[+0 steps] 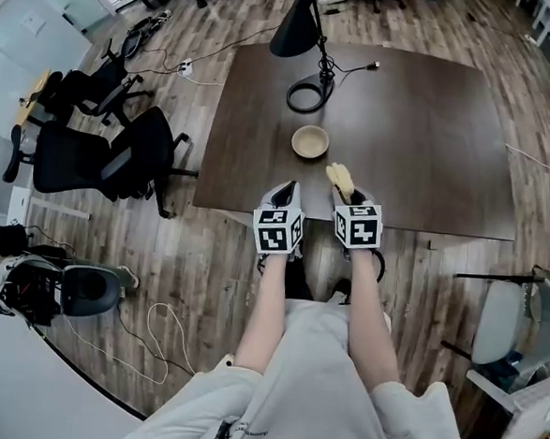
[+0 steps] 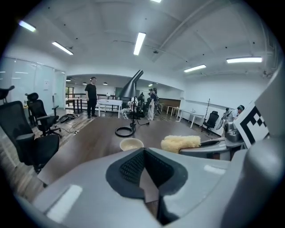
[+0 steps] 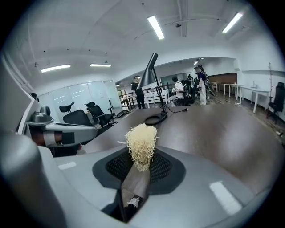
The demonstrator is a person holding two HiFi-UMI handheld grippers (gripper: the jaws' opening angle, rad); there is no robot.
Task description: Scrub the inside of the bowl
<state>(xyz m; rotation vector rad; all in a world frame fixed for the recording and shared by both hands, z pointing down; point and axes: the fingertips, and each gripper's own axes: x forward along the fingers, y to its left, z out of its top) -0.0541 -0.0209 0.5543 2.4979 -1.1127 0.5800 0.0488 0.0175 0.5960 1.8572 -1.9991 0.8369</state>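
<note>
A small beige bowl (image 1: 309, 142) (image 2: 132, 144) stands upright on the dark brown table (image 1: 431, 140), a little ahead of both grippers. My right gripper (image 1: 343, 189) (image 3: 141, 165) is shut on a pale yellow fibrous scrubber (image 1: 340, 179) (image 3: 141, 141) (image 2: 180, 142), which sticks out past its tips, to the right of the bowl and nearer me. My left gripper (image 1: 284, 196) (image 2: 144, 153) hovers at the table's near edge, short of the bowl, jaws closed together with nothing between them. The bowl does not show in the right gripper view.
A black desk lamp (image 1: 298, 23) (image 3: 149, 71) with a ring base (image 1: 307, 99) (image 2: 123, 131) stands behind the bowl, its cable (image 1: 356, 68) trailing right. Black office chairs (image 1: 110, 155) crowd the table's left; a grey chair (image 1: 507, 324) is at right. People stand far off (image 2: 91, 95).
</note>
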